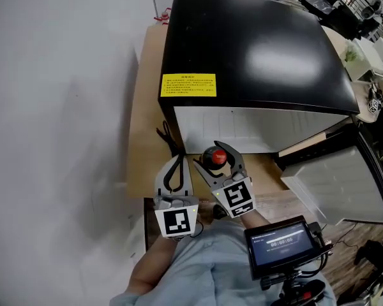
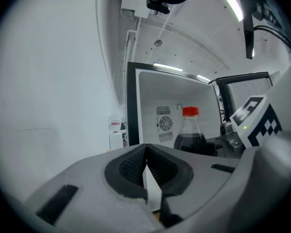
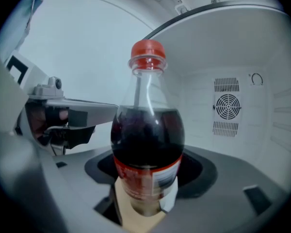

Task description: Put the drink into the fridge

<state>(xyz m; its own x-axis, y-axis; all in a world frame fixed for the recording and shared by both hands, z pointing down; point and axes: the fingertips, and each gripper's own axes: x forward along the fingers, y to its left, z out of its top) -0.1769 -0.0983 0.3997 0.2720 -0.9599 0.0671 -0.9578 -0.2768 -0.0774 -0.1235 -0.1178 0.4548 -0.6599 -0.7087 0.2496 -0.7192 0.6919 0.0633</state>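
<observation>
Two grippers: we hold the left gripper [image 1: 177, 161] and the right gripper [image 1: 218, 163] side by side, close before the open fridge [image 1: 255, 50].
Left fingers: pressed together at the tips, with nothing between them.
Right fingers: pinching the drink bottle [image 3: 148, 140] low on its body, at the label band.
Drink bottle: upright, filled with dark liquid, closed by a red cap [image 3: 147, 52]; we see it in front of the fridge opening, not yet inside.
Desk [image 1: 143, 126]: pale wood, carrying the fridge; a strip of it shows below the bottle's base.
Fridge: black top bearing a yellow sticker [image 1: 187, 85]; white interior with a round fan grille [image 3: 227, 106] on the back wall.
Fridge door [image 1: 345, 183]: swung open at the right.
</observation>
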